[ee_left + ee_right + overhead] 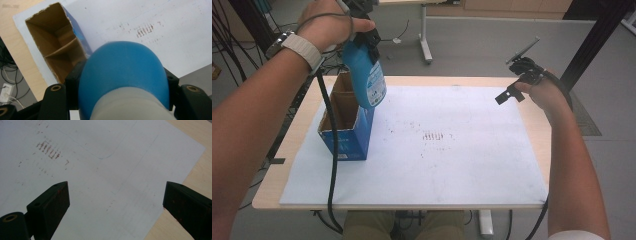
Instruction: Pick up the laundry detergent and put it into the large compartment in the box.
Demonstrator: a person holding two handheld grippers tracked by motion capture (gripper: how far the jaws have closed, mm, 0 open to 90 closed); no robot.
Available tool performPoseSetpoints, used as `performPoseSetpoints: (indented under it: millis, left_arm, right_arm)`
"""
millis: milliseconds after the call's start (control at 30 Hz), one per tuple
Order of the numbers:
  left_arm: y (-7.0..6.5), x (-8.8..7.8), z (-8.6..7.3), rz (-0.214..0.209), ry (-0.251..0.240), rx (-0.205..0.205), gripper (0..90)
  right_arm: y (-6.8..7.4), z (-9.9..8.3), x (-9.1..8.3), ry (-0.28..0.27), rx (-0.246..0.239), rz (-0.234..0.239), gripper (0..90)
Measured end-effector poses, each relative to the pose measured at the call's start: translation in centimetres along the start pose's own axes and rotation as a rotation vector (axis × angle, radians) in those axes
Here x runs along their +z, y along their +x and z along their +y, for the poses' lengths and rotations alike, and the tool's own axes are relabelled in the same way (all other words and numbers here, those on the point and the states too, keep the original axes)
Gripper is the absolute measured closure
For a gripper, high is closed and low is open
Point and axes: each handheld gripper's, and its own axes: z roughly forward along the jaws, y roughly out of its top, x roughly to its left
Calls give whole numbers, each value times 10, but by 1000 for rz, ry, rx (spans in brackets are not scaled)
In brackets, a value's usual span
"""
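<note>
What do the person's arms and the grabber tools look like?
Both grippers, left and right, are black, each trailing a black cable. The right gripper's two jaws are blocky, with reddish specks. The left wrist wears a watch with a pale ribbed band. A white sleeve edges the right arm.

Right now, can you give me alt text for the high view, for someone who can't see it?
The left tongs hold a blue bottle in the air above an open blue cardboard box at the left of a white mat. The right tongs hover open over the mat's far right corner, holding nothing.
</note>
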Motion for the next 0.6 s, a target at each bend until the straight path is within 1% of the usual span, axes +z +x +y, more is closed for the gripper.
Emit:
performPoseSetpoints:
  millis: [200,233,300,367,600]
  left_arm:
    - [10,-4,-5,4,2,-37,391]
    - [12,-4,-6,2,-1,-53,391]
    - [15,-5,-9,6,-1,-68,391]
    - [18,-6,-10,11,5,-74,391]
    - [27,-5,-17,25,10,-128,391]
  right_arm:
    - [0,3,3,-1,-6,6,69]
    - [0,3,3,-1,-6,7,69]
    - [0,4,4,-1,-10,9,69]
    - [-1,4,5,-1,-10,11,69]
    - [0,7,6,1,-17,14,69]
